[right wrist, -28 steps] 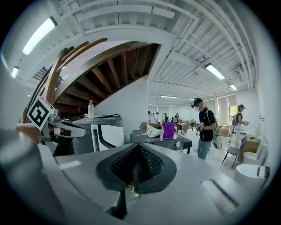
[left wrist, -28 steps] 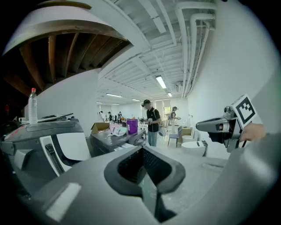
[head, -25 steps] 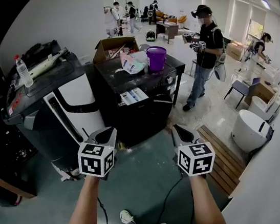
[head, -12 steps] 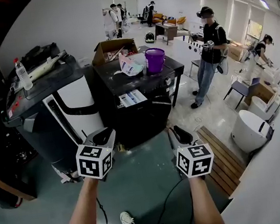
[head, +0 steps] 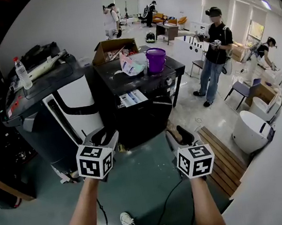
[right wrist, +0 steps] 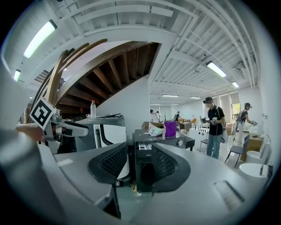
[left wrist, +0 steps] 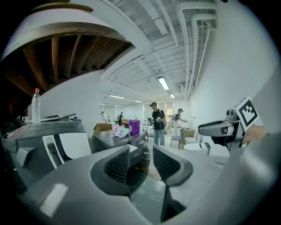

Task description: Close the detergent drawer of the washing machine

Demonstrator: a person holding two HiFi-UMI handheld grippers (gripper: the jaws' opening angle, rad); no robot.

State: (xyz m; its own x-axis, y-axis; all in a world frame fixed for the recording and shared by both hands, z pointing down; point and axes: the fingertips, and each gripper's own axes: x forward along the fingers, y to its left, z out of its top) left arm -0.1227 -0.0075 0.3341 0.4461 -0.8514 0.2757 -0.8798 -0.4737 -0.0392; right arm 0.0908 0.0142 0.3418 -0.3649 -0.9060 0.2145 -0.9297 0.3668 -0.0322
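Observation:
The black washing machine (head: pixel 151 110) stands ahead of me on the grey floor. At its upper front a drawer with a white label (head: pixel 133 97) juts out toward me. My left gripper (head: pixel 105 136) hovers low in front of the machine's left corner, short of it. Its jaws are open with nothing between them (left wrist: pixel 140 160). To the right, my right gripper (head: pixel 176 133) is also clear of the machine. Its jaws have just been opening and hold nothing (right wrist: pixel 139 162); the machine (right wrist: pixel 145 151) shows through the gap.
A purple bucket (head: pixel 156 59), papers and a cardboard box (head: pixel 114 48) sit on and behind the machine. A black-and-white appliance (head: pixel 62 110) with a bottle (head: pixel 22 72) stands left. A wooden pallet (head: pixel 226 160) and a white drum (head: pixel 253 130) lie right. A person (head: pixel 215 54) stands beyond.
The right gripper's jaws have parted from shut to open. The person in black has stepped farther back and to the right. Both grippers have stayed in place.

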